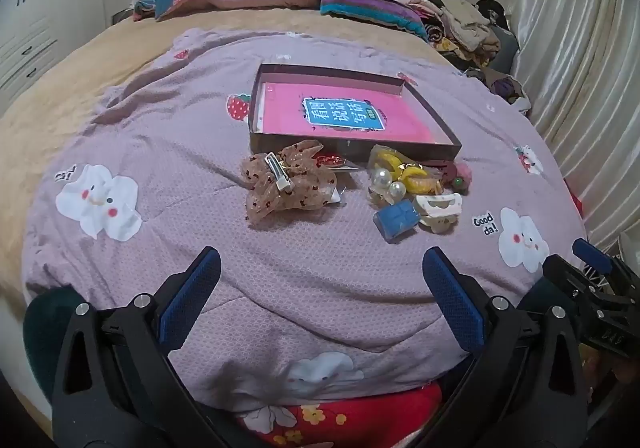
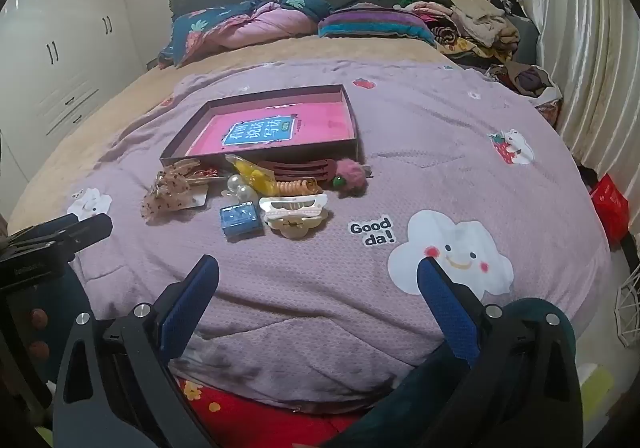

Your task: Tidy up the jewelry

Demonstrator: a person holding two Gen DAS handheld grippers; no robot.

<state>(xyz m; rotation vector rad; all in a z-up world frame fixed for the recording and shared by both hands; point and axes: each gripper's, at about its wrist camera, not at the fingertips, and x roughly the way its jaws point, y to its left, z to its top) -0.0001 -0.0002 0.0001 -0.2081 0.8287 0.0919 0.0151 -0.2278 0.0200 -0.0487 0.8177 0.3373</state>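
Sheer brown dotted fabric bow with metal clip (image 1: 286, 180): on bed, 7 o'clock of dark shallow box (image 1: 436, 116). Soft, light; grip stiff clip. Left claw (image 1: 322, 280), right claw (image 2: 318, 286): apart, empty.

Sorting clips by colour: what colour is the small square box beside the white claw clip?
Blue; the small square box shows best in the right wrist view.

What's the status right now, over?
Left hand-held gripper and right hand-held gripper open, empty. Heap of hair accessories still outside shallow dark cardboard box. Pink book fills box floor.
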